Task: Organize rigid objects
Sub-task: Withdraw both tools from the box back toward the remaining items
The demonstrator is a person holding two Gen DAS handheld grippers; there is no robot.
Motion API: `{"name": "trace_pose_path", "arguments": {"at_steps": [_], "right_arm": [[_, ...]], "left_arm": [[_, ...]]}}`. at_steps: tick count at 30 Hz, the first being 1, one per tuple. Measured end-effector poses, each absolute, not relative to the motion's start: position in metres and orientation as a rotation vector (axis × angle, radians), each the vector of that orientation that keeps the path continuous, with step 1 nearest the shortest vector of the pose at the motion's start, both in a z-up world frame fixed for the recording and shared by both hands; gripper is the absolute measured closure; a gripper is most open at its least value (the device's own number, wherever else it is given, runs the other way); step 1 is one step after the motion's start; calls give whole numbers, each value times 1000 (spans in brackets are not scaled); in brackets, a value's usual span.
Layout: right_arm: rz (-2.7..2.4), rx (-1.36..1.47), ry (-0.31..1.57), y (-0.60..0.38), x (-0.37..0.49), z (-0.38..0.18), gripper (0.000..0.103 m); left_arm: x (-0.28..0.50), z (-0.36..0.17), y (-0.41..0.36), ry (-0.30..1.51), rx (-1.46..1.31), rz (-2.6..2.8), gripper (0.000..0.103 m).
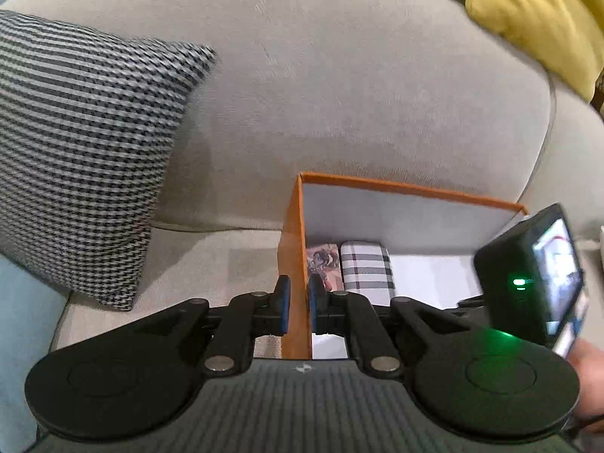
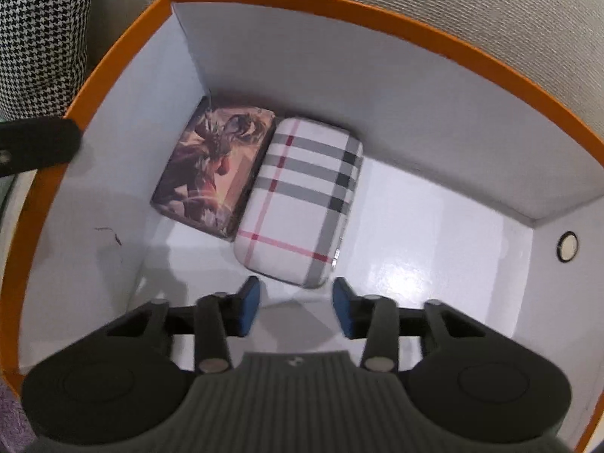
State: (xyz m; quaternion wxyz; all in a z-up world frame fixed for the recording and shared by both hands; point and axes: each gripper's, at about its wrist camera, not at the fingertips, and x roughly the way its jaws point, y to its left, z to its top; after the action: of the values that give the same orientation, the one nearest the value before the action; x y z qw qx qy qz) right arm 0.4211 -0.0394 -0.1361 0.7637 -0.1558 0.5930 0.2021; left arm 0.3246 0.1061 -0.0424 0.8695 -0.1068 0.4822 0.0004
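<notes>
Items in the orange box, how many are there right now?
2. A picture-printed box lies in the far left corner of the orange box; a plaid case lies touching its right side. The near floor under the gripper is partly hidden.

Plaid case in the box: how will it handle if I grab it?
The plaid case looks like a rigid shell, so probably stiff. Its rounded, smooth-looking edges may slip between pads. It lies flat against the picture-printed box, so unlikely to roll.

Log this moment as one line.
left gripper: shut on orange box wall | right gripper: open, empty, inside box | contents: plaid case, picture box, side by side
</notes>
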Motion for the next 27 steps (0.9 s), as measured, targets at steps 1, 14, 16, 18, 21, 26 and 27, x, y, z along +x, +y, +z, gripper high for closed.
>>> {"name": "trace_pose_path", "arguments": {"at_steps": [1,14,16,18,21,26,27], "right_arm": [[436,-348,1278,-38,421,-135,71],[439,-296,1125,-57,370,-103,73],[452,-258,1041,-66,352,-89,70],[463,-196,965,-80,335,-71,65],[486,-105,860,-100,300,-50,64],[485,-34,746,-123,244,-59,59],[473,-32,720,-125,235,-69,57]], "left_arm": [[319,-39,108,994,-228,5,93],[216,-25,127,849,-367,15,82],[202,-29,125,841,-361,26,81],[186,-30,124,833,-361,35,81],[165,-34,118,808,-347,35,81],[134,-42,107,799,-324,38,74],[129,-44,107,813,-352,21,74]]}}
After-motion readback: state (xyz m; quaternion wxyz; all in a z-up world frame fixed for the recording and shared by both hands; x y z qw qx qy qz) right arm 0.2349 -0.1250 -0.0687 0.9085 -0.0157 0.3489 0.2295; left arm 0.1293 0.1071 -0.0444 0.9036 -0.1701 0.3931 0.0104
